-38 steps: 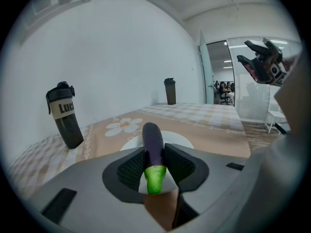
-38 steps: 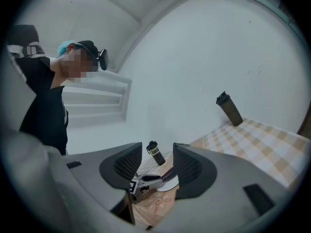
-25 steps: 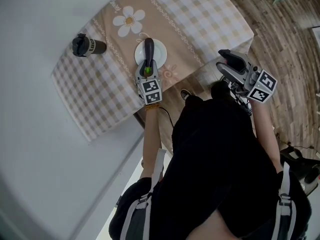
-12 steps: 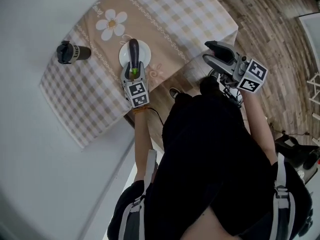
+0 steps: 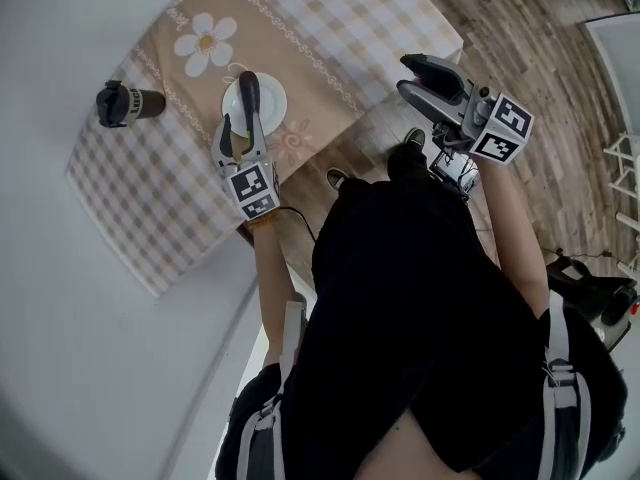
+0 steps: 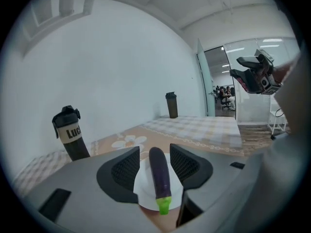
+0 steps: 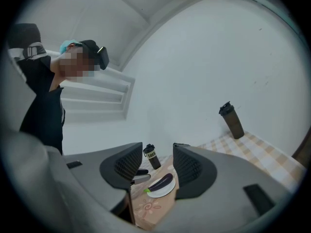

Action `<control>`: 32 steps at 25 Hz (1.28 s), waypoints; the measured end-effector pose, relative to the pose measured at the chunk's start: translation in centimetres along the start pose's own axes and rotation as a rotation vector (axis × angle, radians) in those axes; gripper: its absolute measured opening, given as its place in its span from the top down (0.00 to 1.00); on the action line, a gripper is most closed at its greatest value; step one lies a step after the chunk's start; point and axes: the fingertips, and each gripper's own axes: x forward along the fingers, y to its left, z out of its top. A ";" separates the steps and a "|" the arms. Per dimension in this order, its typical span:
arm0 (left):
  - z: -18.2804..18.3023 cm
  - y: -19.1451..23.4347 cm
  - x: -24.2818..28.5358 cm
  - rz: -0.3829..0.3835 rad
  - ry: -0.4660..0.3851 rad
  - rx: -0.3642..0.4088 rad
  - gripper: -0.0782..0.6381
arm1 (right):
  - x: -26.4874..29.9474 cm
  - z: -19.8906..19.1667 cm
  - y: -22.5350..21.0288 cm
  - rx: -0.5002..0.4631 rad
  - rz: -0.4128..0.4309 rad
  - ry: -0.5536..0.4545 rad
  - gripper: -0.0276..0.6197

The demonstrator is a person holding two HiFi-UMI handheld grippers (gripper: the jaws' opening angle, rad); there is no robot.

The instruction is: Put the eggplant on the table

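I'm looking down in the head view at the table (image 5: 330, 28), filling the upper left under a beige checked cloth with a tan daisy runner. The wood floor (image 5: 540, 58) is showing at upper right, and the person's black top (image 5: 420, 308) is taking up the lower centre.

I'm holding the right gripper (image 5: 408, 76) at upper right, off the table's edge and over the floor. Its jaws are standing wide apart and gripping nothing. In the right gripper view only the far-off plate and eggplant are showing in the gap between them.

I'm holding the left gripper (image 5: 240, 133) at upper left centre, over the near side of the plate. Its jaws have just been opening and are now standing wide. In the left gripper view the eggplant is showing between them, but the pads are clear of it on both sides, so nothing is being held.

A dark bottle with a pale label (image 5: 128, 103) is standing on the cloth, left of the plate and apart from it. A second dark bottle (image 6: 171, 105) is standing at the table's far end.

The white plate (image 5: 272, 103) is sitting on the runner. The purple eggplant (image 5: 248, 93) is lying across it, green stem toward the left gripper.
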 end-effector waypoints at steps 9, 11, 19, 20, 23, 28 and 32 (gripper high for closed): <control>4.6 1.5 -3.5 0.054 -0.198 0.031 0.60 | 3.1 -0.4 2.2 -0.110 0.080 -0.026 0.67; 5.9 1.9 -4.3 0.067 -0.229 0.035 0.60 | 4.4 -0.2 2.7 -0.136 0.103 -0.010 0.67; 7.9 2.8 -6.7 0.110 -0.286 0.023 0.60 | 10.1 -0.1 6.0 -0.259 0.184 0.027 0.67; 8.0 2.8 -6.9 0.112 -0.293 0.023 0.60 | 10.8 -0.1 6.4 -0.286 0.184 0.026 0.68; 8.1 2.7 -7.5 0.121 -0.311 0.022 0.60 | 12.4 -0.4 7.8 -0.333 0.196 0.018 0.71; 8.9 2.2 -9.3 0.137 -0.350 -0.011 0.60 | 14.3 -0.6 9.3 -0.354 0.169 -0.027 0.71; 9.0 1.7 -10.3 0.146 -0.379 -0.043 0.60 | 14.9 -1.1 9.8 -0.363 0.125 -0.069 0.72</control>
